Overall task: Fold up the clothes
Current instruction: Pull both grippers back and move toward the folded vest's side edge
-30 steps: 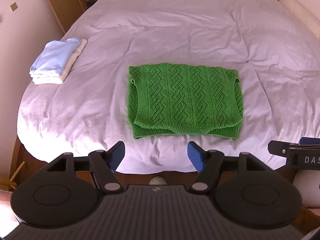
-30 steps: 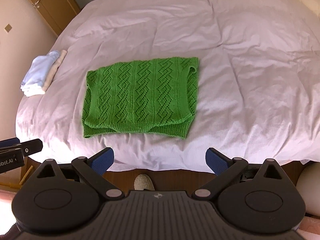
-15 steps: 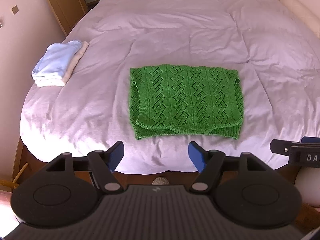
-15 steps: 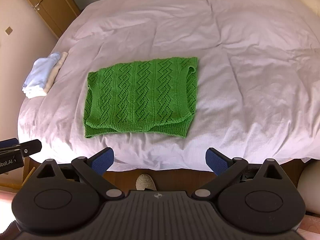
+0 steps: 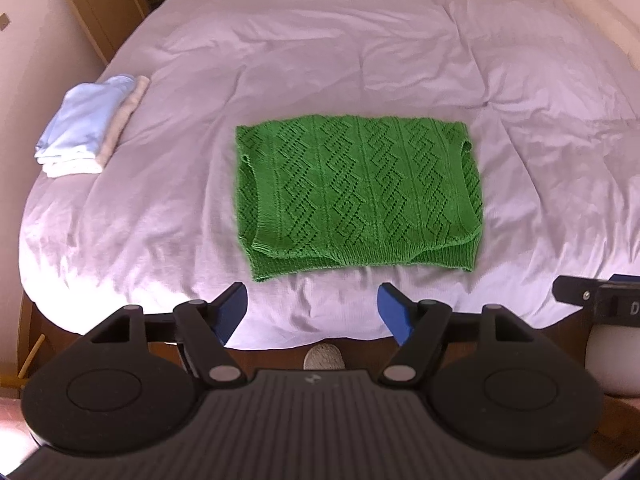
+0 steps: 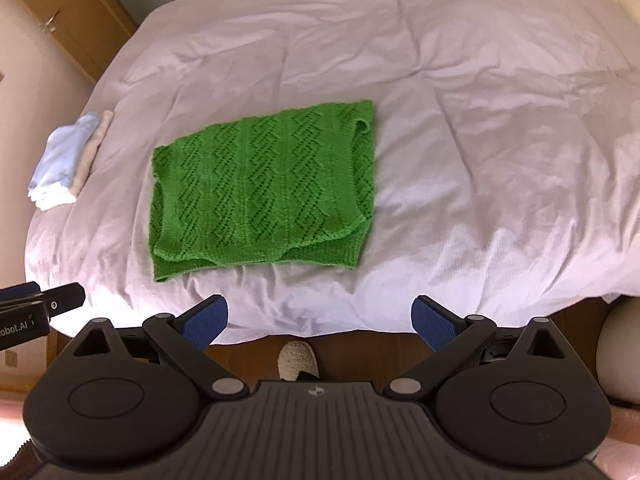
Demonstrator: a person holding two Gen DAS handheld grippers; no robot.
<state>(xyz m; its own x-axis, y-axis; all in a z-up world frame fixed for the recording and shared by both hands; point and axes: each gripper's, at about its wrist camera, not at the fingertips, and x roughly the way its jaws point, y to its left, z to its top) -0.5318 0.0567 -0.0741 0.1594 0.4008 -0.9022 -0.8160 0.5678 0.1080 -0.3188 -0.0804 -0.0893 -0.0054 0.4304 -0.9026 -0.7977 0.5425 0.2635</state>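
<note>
A green knitted top [image 5: 356, 194] lies folded into a flat rectangle near the front edge of the bed; it also shows in the right wrist view [image 6: 264, 192]. My left gripper [image 5: 312, 310] is open and empty, held above the bed's front edge just short of the top's hem. My right gripper [image 6: 320, 318] is open wide and empty, also short of the hem and a little to its right. Each gripper's tip shows at the edge of the other's view.
A white duvet [image 5: 360, 48] covers the bed. A stack of folded clothes, light blue over cream [image 5: 88, 126], sits at the bed's left edge, also in the right wrist view [image 6: 66, 160]. Wooden floor and a slippered foot [image 6: 298, 360] lie below. Wooden doors [image 5: 100, 4] stand far left.
Both grippers have moved forward toward the bed, so the green top looks larger and closer. Both stay open and empty.
</note>
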